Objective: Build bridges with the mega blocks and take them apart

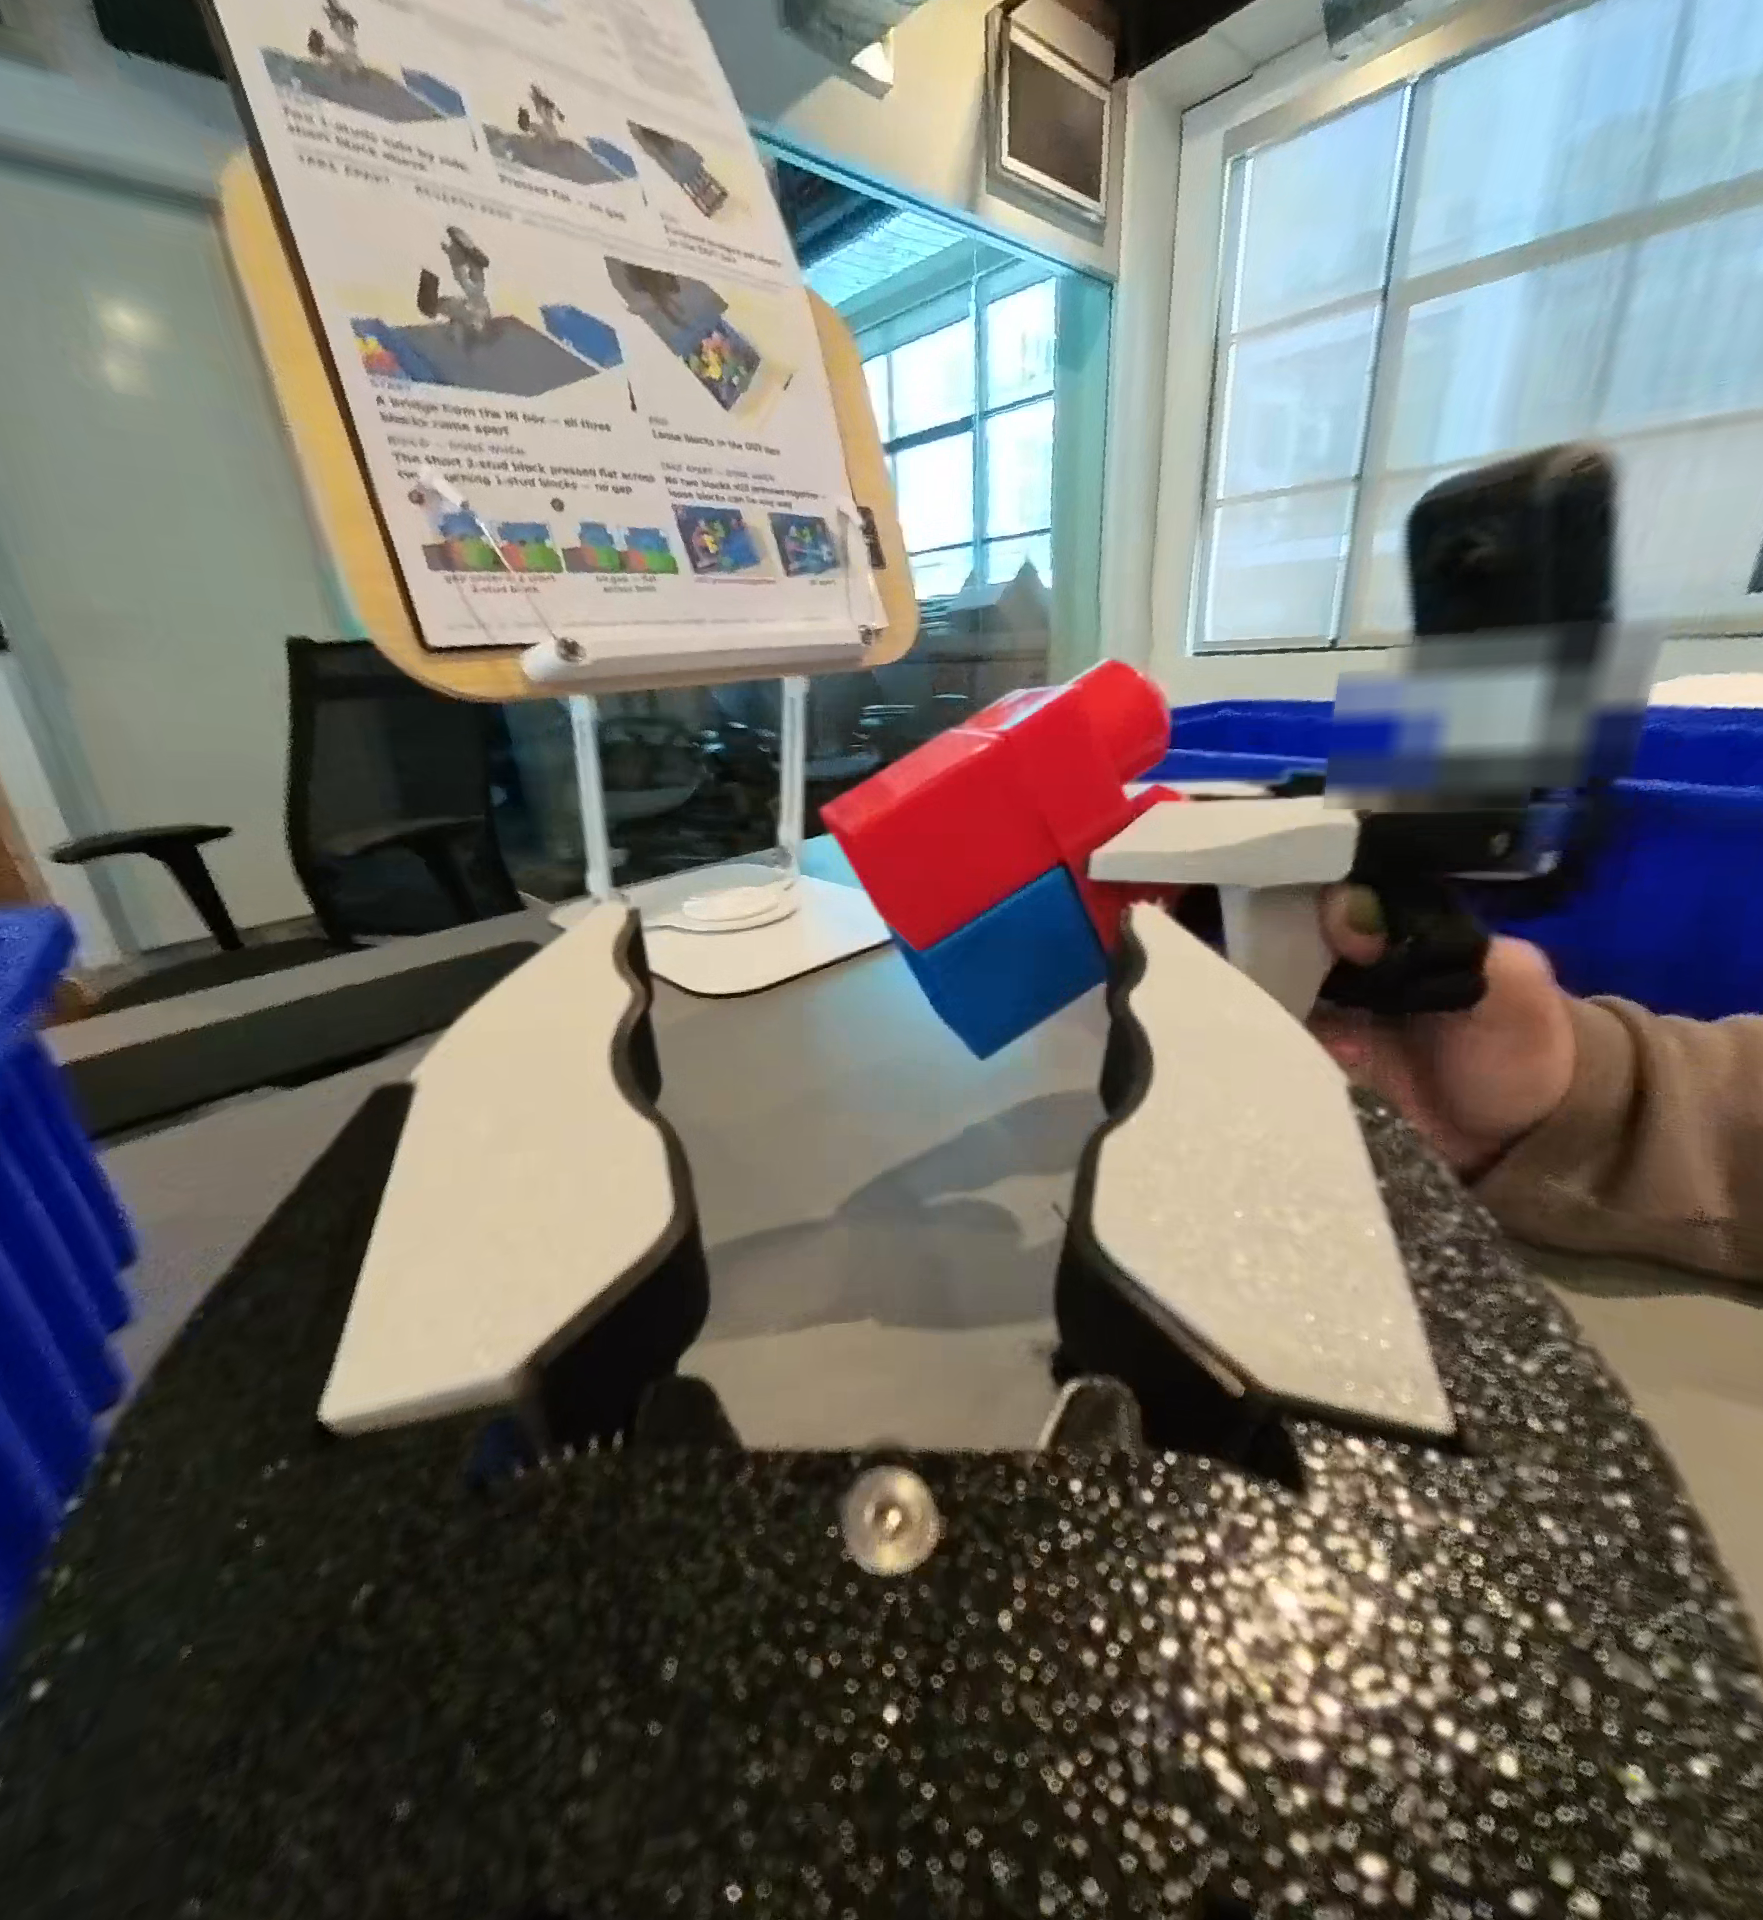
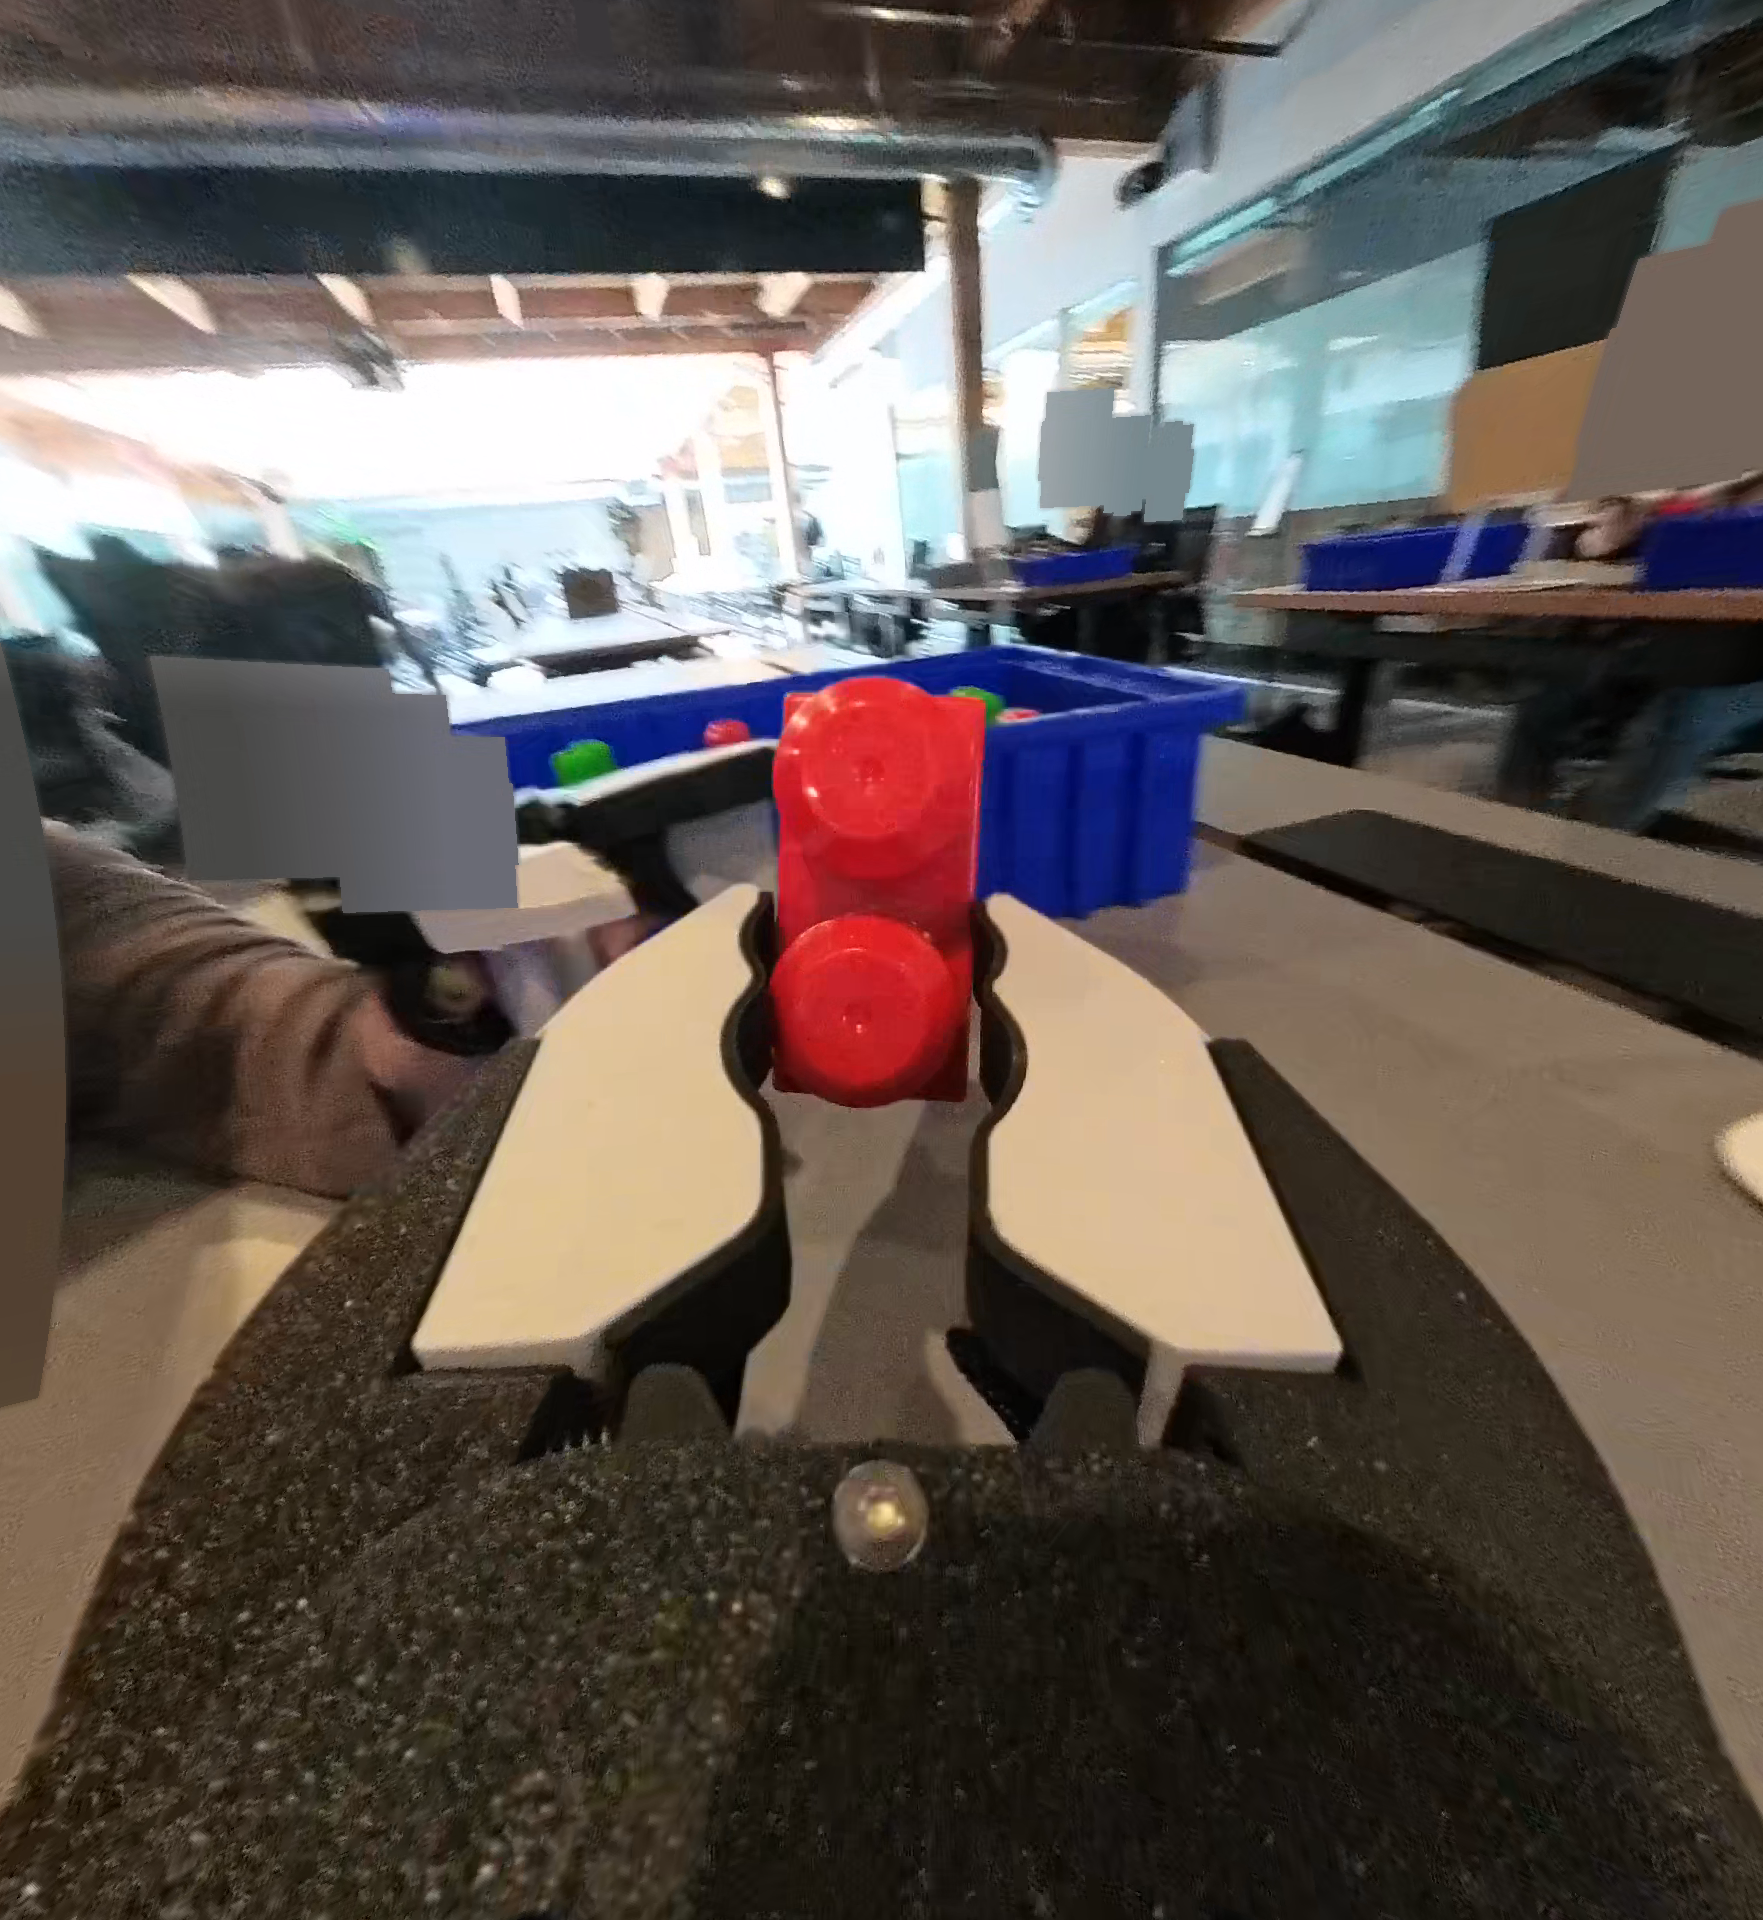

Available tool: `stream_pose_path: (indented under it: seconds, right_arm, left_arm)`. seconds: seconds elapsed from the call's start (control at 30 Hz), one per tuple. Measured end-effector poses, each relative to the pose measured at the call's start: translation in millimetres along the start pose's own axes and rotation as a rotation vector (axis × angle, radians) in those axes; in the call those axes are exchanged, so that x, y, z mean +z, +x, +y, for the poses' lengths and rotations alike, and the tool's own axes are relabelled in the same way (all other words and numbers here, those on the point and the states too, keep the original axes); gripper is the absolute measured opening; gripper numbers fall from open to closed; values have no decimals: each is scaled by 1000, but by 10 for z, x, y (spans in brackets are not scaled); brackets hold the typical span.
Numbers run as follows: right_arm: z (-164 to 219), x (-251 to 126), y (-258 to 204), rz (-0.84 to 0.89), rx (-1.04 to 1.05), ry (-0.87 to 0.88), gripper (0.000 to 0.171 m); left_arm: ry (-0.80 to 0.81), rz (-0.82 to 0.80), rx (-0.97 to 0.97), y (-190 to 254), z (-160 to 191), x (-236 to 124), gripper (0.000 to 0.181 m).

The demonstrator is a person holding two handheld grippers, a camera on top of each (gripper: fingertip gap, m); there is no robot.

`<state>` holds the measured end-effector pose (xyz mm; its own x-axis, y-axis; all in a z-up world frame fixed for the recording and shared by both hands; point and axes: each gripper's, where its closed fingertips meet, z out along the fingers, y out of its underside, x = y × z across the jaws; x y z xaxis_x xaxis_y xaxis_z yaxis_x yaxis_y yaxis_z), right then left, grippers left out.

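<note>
The right hand-held gripper (image 2: 872, 997) is clamped on a red plastic two-stud mega block (image 2: 872, 904), studs facing its camera. In the left wrist view this red block belongs to a small bridge (image 1: 1002, 862) held in the air above the grey desk (image 1: 856, 1101), with a smooth blue plastic block (image 1: 1012, 966) pressed against it and another red piece alongside. The left hand-held gripper (image 1: 882, 997) is spread wide and holds nothing; its right finger tip sits just beside the blue block, and I cannot tell whether it touches.

The step in hand looks like taking the bridge apart. To do it well, the left jaws should close squarely on the blue block's flat sides, well seated in the wavy pads, then peel it off with a tilting pull rather than a straight tug, while the right keeps its hold firm so nothing flies off the desk.

A ribbed blue plastic bin (image 2: 1095, 790) with loose blocks stands behind. Motion blur softens both views. The seams between blocks are hard to read, and the far side of the bridge is hidden, so the block count is uncertain.
</note>
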<state>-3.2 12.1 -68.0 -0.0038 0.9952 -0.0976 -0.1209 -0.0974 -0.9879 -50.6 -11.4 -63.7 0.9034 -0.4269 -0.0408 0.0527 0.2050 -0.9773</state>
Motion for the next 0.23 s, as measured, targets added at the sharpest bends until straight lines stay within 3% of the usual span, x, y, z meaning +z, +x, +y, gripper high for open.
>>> stream_pose_path:
  seconds: [0.23]
  right_arm:
    - [-73, -42, -218, -281, 195, 66, 35]
  left_arm:
    - [12, 144, -67, 192, -15, 9, 83]
